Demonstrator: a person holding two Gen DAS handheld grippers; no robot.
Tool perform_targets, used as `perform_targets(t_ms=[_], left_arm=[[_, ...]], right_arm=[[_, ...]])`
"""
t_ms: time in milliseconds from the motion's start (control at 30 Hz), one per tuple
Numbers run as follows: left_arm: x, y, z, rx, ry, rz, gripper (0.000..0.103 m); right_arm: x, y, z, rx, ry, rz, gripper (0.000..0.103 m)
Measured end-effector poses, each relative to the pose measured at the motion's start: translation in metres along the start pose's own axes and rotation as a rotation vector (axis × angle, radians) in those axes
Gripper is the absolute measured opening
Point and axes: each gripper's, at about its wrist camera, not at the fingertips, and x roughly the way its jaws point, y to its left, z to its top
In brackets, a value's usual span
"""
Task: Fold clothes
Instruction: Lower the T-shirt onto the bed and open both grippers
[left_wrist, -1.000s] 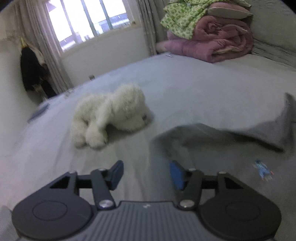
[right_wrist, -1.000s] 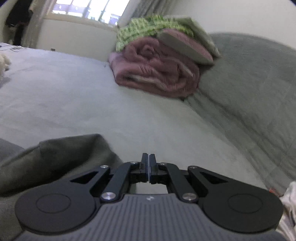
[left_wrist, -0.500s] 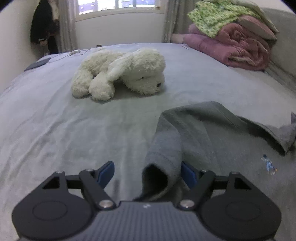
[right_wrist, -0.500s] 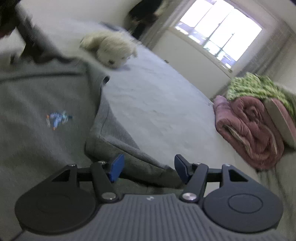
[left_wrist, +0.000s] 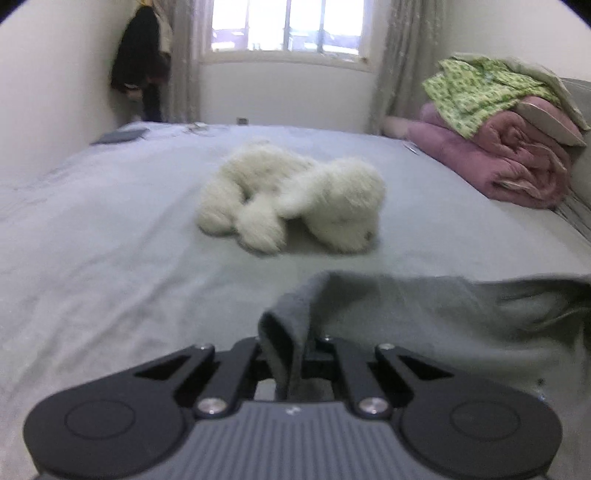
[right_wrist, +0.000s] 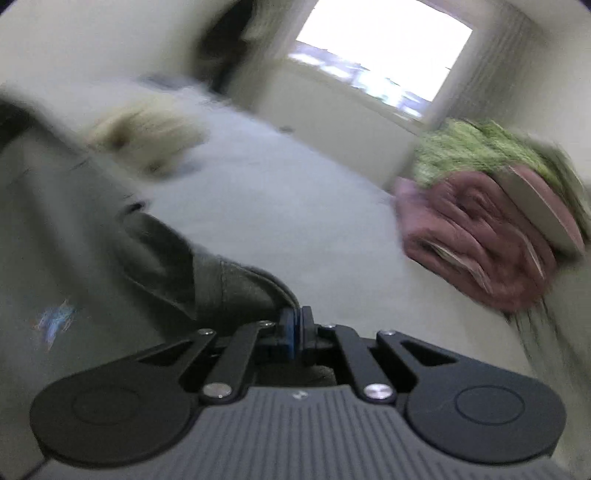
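Observation:
A grey sweatshirt (left_wrist: 424, 317) lies spread on the bed, with a small blue print (right_wrist: 55, 321) on its front. My left gripper (left_wrist: 286, 354) is shut on a bunched edge of the sweatshirt, and the cloth stands up between its fingers. In the blurred right wrist view the same grey sweatshirt (right_wrist: 159, 258) runs left from my right gripper (right_wrist: 295, 328), which is shut on another edge of it. The blue pads (right_wrist: 286, 332) press against the cloth.
A white plush dog (left_wrist: 295, 206) lies on the grey bed sheet (left_wrist: 110, 240) just beyond the garment. Folded pink and green bedding (left_wrist: 506, 147) is stacked at the right against a grey headboard. A window and a hanging dark coat (left_wrist: 142, 62) are at the far wall.
Both grippers stood open around sweatshirt edges half a second ago and have closed on the cloth. The right view has swung and blurred; the left view has risen a little.

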Motion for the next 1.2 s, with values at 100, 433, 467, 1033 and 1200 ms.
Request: perform_targets(t_ms=[100, 433, 467, 1033, 1200], left_arm=[[0.006, 0.001, -0.002, 0.034, 0.002, 0.046, 0.003], [0.023, -0.009, -0.001, 0.048, -0.023, 0.057, 0.003], [0.02, -0.011, 0.002, 0.043, -0.043, 0.062, 0.003], [0.03, 0.02, -0.005, -0.072, 0.025, 0.151, 0.032], [-0.001, 0.026, -0.008, -0.11, 0.081, 0.119, 0.038]], right_arm=[[0.022, -0.004, 0.009, 0.077, 0.053, -0.054, 0.001], [0.053, 0.0, 0.012, 0.154, 0.076, -0.215, 0.001], [0.051, -0.001, 0.015, 0.157, 0.054, -0.23, 0.001], [0.027, -0.078, -0.032, 0.395, 0.181, -0.24, 0.046], [-0.023, -0.099, -0.067, 0.607, 0.216, -0.177, 0.053]])
